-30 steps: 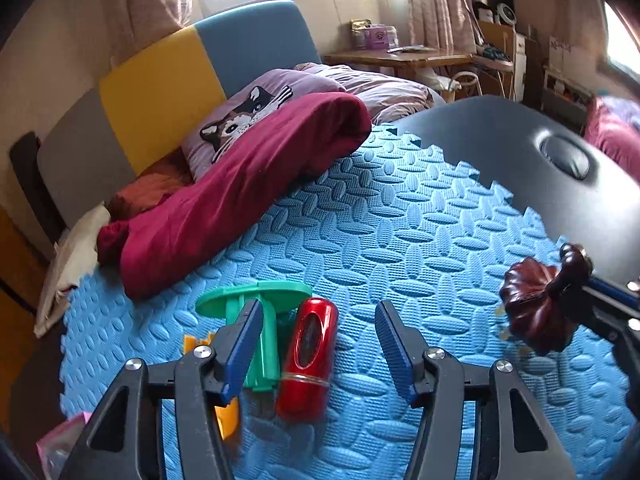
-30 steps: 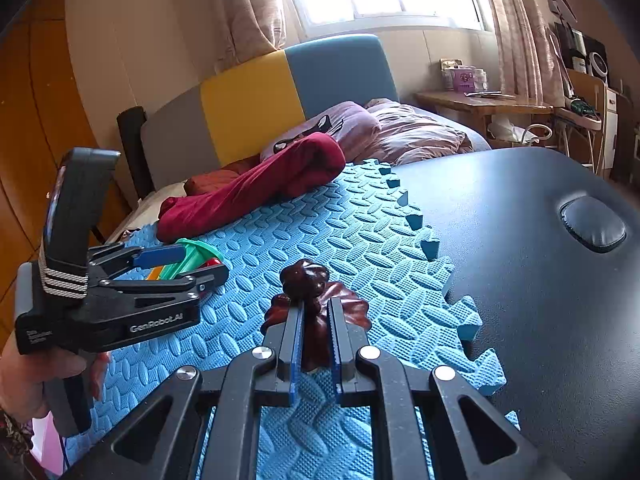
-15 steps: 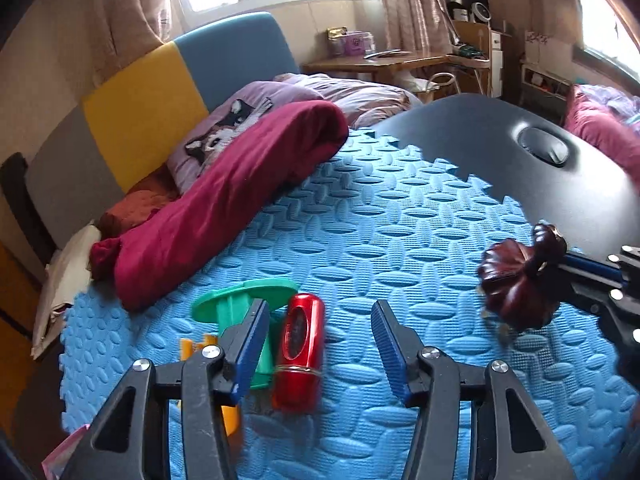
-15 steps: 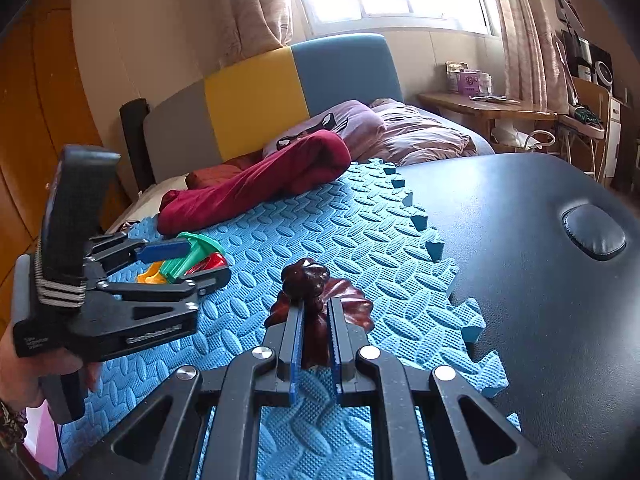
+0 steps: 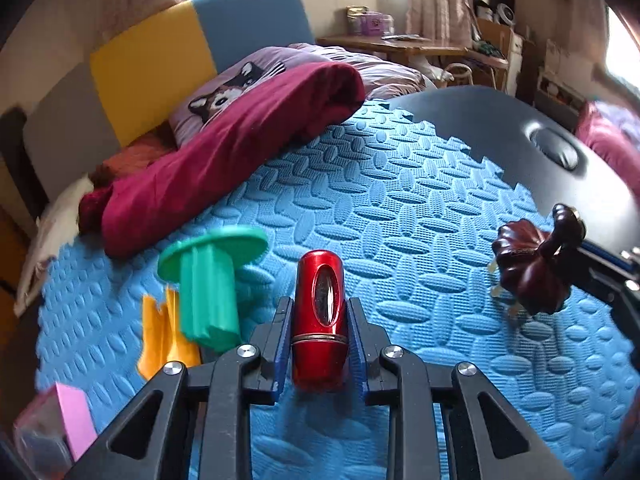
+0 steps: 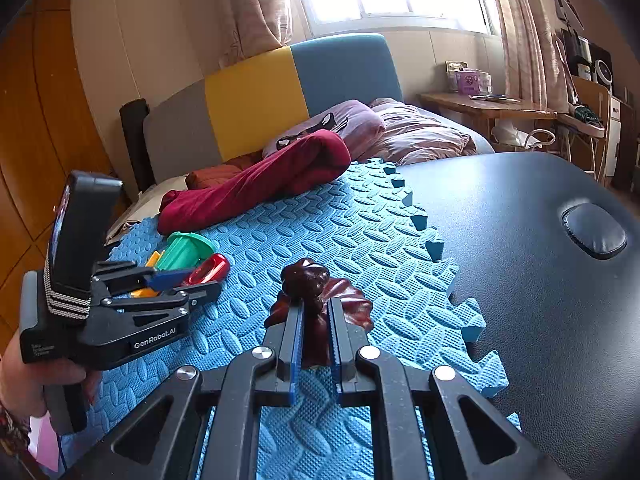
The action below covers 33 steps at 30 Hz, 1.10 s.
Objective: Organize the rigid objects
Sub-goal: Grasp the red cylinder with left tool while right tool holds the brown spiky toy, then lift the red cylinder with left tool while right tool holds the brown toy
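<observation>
Red capsule (image 5: 318,320): rigid, glossy, likely slippery; left claw (image 5: 318,344) closing across its middle; right claw (image 6: 314,344) clamps brown ornament (image 6: 320,300).

The left hand-held gripper (image 5: 319,322) points steeply downward. Its 2 jaws are closing, with the blue pads (image 5: 282,340) against both sides of a red cylinder (image 5: 319,316). A hand (image 6: 38,376) grasps its handle from below. The right hand-held gripper (image 6: 316,330) points moderately downward, its 2 jaws clamped narrowly on a dark brown ornament (image 6: 316,304).
</observation>
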Each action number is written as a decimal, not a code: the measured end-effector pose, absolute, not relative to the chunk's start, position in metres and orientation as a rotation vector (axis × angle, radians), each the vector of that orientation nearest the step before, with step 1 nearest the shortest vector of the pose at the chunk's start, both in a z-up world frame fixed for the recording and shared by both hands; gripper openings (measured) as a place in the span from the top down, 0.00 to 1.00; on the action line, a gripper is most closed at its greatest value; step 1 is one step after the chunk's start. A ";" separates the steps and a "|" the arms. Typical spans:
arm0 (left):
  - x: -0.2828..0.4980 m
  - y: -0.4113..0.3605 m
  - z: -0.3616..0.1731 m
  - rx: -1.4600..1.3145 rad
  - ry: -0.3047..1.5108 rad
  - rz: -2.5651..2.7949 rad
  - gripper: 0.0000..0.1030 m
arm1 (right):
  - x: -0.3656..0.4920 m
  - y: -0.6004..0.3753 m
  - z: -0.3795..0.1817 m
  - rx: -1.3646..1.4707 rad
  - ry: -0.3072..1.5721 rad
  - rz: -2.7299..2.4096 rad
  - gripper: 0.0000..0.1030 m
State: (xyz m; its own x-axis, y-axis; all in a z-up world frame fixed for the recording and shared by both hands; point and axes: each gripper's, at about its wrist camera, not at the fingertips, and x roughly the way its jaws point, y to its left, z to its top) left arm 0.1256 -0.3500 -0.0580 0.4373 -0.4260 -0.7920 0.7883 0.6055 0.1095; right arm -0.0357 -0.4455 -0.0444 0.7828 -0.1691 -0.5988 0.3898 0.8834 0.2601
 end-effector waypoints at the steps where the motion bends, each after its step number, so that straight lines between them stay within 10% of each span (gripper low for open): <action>1: 0.125 -0.347 -0.058 0.491 0.815 -0.794 0.74 | -0.036 -0.446 -0.044 0.389 0.600 -0.309 0.90; 17: 0.078 -0.296 -0.055 0.373 0.824 -0.770 0.75 | -0.037 -0.448 -0.044 0.399 0.595 -0.305 0.93; 24: 0.070 -0.292 -0.058 0.359 0.817 -0.773 0.74 | -0.029 -0.435 -0.039 0.333 0.620 -0.266 0.69; 33: 0.071 -0.288 -0.059 0.330 0.828 -0.771 0.74 | -0.007 -0.440 -0.040 0.326 0.629 -0.285 0.73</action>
